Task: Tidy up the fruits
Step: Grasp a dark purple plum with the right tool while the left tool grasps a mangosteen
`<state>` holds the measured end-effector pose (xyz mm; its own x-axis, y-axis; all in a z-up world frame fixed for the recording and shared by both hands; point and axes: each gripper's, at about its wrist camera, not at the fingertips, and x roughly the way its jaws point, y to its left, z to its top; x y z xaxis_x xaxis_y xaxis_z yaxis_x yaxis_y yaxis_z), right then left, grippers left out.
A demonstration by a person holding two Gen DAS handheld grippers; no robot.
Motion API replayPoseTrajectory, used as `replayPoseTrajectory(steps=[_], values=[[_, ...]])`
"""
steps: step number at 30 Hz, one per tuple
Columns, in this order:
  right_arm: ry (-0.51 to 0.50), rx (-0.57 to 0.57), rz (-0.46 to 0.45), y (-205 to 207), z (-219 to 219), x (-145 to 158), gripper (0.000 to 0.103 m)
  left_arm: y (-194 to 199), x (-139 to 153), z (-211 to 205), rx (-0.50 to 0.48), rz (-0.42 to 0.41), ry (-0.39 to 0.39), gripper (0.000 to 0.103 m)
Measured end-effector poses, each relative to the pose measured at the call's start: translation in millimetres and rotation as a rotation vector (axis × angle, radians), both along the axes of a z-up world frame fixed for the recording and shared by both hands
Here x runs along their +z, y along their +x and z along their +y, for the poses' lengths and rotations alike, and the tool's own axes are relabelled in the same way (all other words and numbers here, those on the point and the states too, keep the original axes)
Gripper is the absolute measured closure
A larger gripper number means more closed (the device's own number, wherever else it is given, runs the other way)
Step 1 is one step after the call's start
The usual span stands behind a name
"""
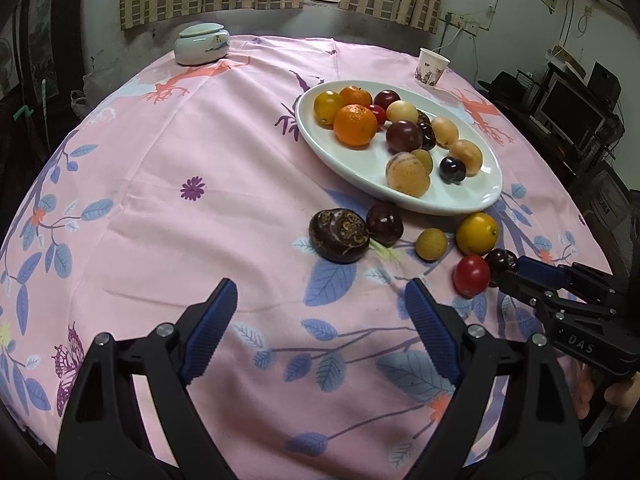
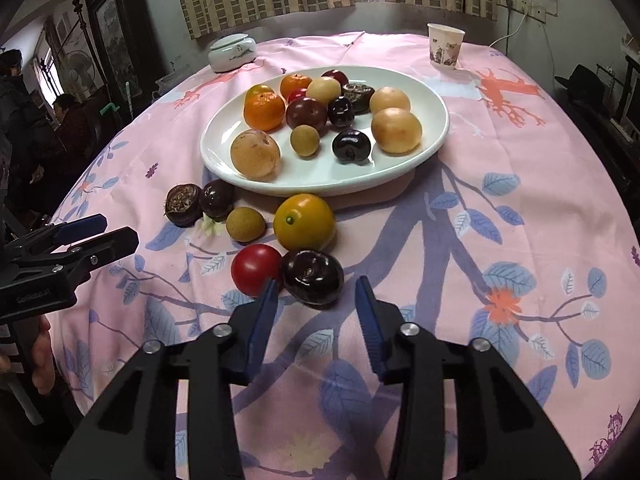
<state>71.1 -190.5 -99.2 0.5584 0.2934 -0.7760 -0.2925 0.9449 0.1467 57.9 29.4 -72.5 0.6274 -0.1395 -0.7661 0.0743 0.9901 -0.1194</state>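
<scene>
Right gripper sits low over the tablecloth, jaws partly open, nothing held. The dark plum lies just ahead of the tips, roughly between them but nearer the left pad; no pad presses on it as far as I can tell, fisheye makes the gap hard to read.

Risks:
- the left pad's tip is right at the seam between the plum and the red tomato, which touch. Closing from here may wedge the tomato or knock it away, and it's round so it will roll.
- the opening looks barely wider than the plum; an off-centre close could squirt it forward into the yellow citrus.
- cloth is loose, so low tips may snag it.

Left gripper is wide open and empty, with the brown mangosteen ahead and still apart. The white plate already holds most of the fruit; six pieces remain on the cloth just in front of it.
</scene>
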Motion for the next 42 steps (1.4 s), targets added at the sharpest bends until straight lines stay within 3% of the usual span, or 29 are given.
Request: replayPoseTrajectory(steps=[4,6,13,18,19,21,25,27,42], values=[[0.008,0.001,-0.001,10,4,-4,0.062,1,0,-1,-0.007,-0.001,0.009,0.016],[0.022,0.016,0.013,15,6,-6,0.074,4,0,-2,-0.007,0.0,0.017,0.016],[0.034,-0.015,0.019,-7,-3,6,0.074,26,-5,-2,-0.009,0.007,0.081,0.016],[0.072,-0.027,0.001,-20,-17,17,0.074,48,-14,-13,-0.066,0.031,0.094,0.018],[0.083,-0.031,0.0,-22,-20,18,0.074,52,-18,-14,-0.074,0.043,0.097,0.022],[0.103,-0.041,-0.001,-24,-25,20,0.074,59,-28,-18,-0.1,0.082,0.091,0.045],[0.125,-0.054,0.0,-25,-29,21,0.074,62,-30,-25,-0.114,0.063,0.115,0.048],[0.132,-0.056,0.001,-26,-30,20,0.074,62,-30,-24,-0.127,0.063,0.096,0.058],[0.126,-0.018,-0.016,-34,-14,28,0.074,-2,6,-23,-0.174,-0.021,-0.016,0.059]])
